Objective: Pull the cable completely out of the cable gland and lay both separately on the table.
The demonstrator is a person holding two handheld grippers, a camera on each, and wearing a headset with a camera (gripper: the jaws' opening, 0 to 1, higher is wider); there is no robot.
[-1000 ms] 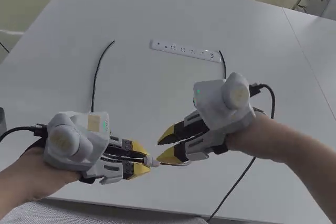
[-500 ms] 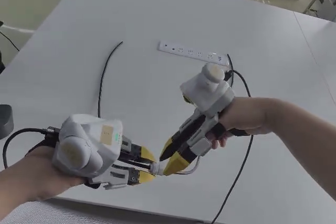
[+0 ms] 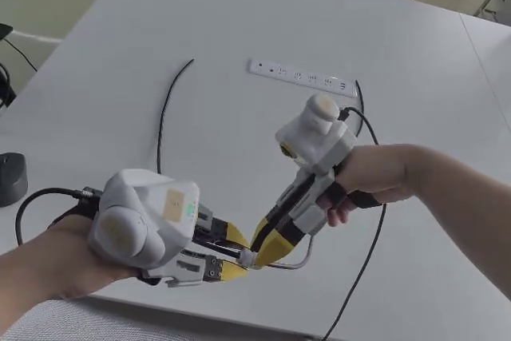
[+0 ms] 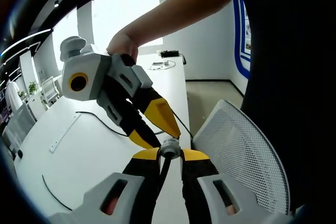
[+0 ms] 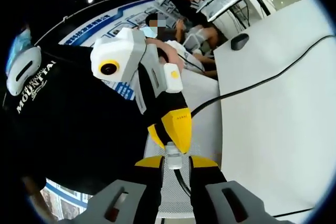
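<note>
Head view, lower centre: left gripper had fingers clenched on small white plastic cable gland, right gripper clenched on thin black flexible cable beside it, above white surface. Cable probably limp and slippery; grip near gland.

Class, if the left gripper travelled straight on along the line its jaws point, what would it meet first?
The right gripper. Its yellow tips sit directly ahead of the left gripper, right at the cable gland that the left jaws hold; they look almost touching, though depth is unclear.

Matt white table, mesh chair back
</note>
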